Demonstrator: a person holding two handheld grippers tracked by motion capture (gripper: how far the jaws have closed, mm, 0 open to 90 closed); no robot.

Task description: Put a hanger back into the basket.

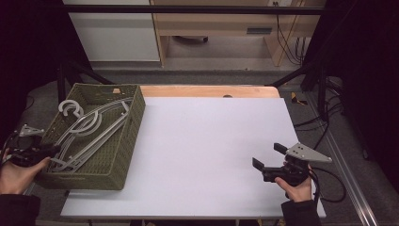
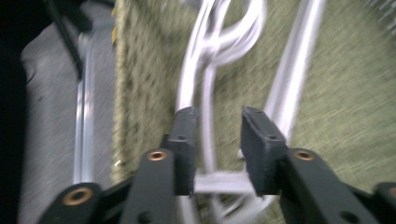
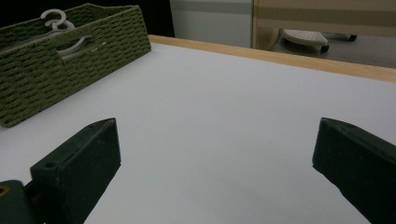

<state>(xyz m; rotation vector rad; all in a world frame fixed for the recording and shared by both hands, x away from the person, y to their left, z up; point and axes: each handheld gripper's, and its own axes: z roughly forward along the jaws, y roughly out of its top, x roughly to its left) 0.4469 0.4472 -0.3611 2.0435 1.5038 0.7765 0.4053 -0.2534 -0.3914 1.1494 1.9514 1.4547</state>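
Several pale grey plastic hangers (image 1: 89, 129) lie piled in the olive-green woven basket (image 1: 123, 160) at the white table's (image 1: 207, 141) left edge; the left gripper (image 2: 217, 135) straddles one hanger bar, jaws slightly apart, while the right gripper (image 1: 270, 157) rests wide open near the table's right edge

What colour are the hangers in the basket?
Pale grey, almost white. The hangers lie in an olive-green woven basket; the high view shows them best.
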